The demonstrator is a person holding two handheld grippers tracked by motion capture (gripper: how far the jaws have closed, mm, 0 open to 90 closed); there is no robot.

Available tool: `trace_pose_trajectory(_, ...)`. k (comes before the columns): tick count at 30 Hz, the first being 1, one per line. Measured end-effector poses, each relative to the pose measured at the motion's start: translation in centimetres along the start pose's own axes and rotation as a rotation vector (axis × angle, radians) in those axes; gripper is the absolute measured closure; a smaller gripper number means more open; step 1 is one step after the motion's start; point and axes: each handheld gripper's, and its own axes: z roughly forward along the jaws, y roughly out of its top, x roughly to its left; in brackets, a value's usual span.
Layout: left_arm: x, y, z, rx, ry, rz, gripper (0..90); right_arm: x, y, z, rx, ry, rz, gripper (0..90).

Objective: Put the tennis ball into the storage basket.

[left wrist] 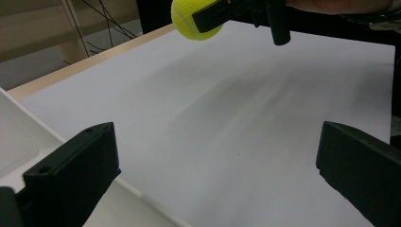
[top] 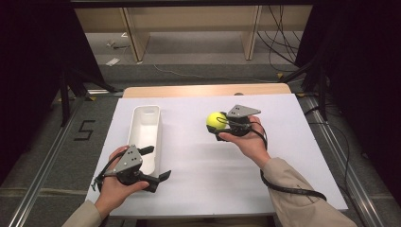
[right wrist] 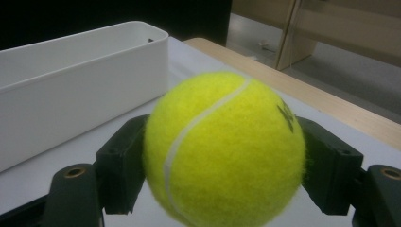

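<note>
A yellow tennis ball (top: 216, 120) is held just above the white table sheet, right of centre. My right gripper (top: 218, 128) is shut on it; in the right gripper view the ball (right wrist: 224, 149) sits squeezed between both black jaws. The left gripper view catches the same ball (left wrist: 191, 21) at its top edge. My left gripper (top: 158, 163) stands open near the table's front left, beside the near end of the long white bin (top: 145, 137), with nothing between its jaws.
The white bin (right wrist: 75, 90) lies lengthwise on the left half of the white sheet (top: 203, 161); what it holds cannot be seen. A wooden table edge (top: 203, 90) runs along the back. Cables and shelf legs stand on the floor beyond.
</note>
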Motion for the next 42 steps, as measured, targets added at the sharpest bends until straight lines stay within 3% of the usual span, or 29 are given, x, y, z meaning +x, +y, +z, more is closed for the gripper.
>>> trace_pose_trajectory(42,0.0,0.0,0.0,-0.003,-0.001,0.006,0.0,1.2,1.3,1.8,-0.016,0.031,-0.01,26.7)
